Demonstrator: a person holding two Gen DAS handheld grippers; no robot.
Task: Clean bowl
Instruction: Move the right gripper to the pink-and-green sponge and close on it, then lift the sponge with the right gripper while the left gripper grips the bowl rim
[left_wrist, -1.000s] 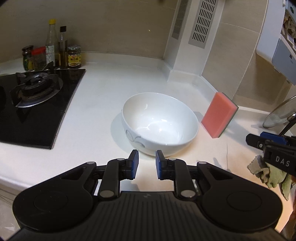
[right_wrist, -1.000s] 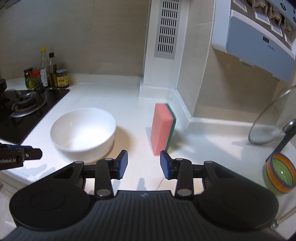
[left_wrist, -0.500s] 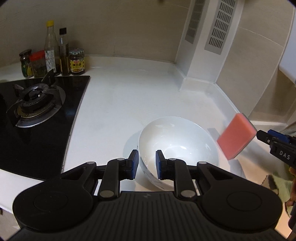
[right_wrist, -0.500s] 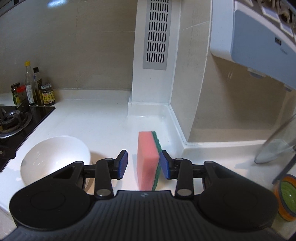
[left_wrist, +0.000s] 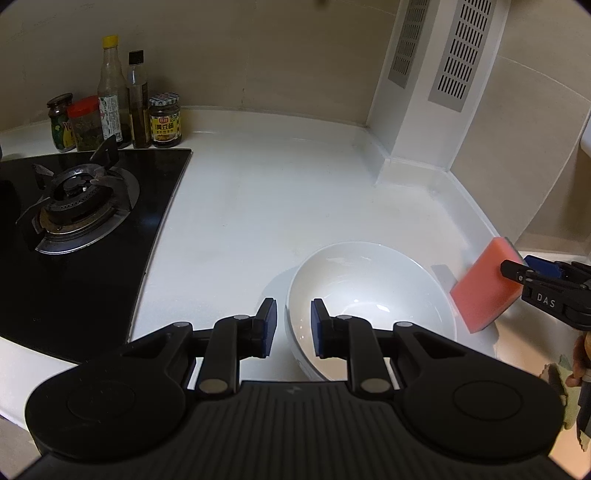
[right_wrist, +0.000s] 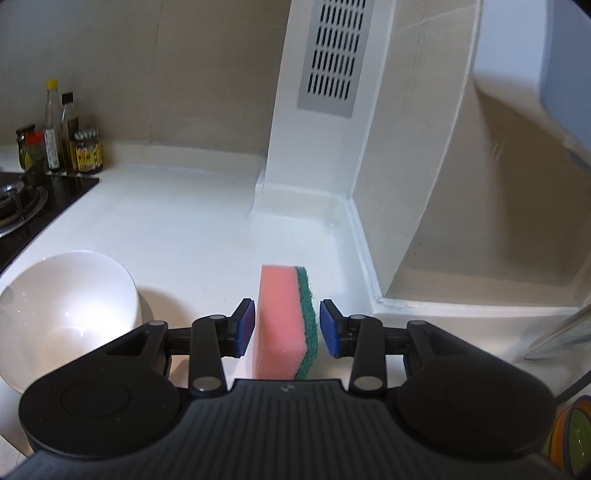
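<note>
A white bowl (left_wrist: 369, 306) stands upright on the white counter (left_wrist: 258, 206). My left gripper (left_wrist: 293, 326) is open and straddles the bowl's near left rim, one pad outside and one inside, with a gap on each side. A pink sponge with a green scouring side (right_wrist: 284, 317) stands on its edge just right of the bowl (right_wrist: 70, 306). The right gripper (right_wrist: 287, 328) is open around the sponge, its blue pads a little off both faces. In the left wrist view the right gripper (left_wrist: 517, 269) reaches the sponge (left_wrist: 484, 291) from the right.
A black gas hob (left_wrist: 74, 206) lies to the left, with bottles and jars (left_wrist: 122, 99) behind it. A white vented column (left_wrist: 436, 92) rises at the back corner. A glass lid (right_wrist: 554, 339) and a striped bowl (right_wrist: 569, 435) sit at the far right.
The left gripper came forward until the bowl's rim stood between its fingers. The right gripper closed in on the sponge, which now stands between its pads.
</note>
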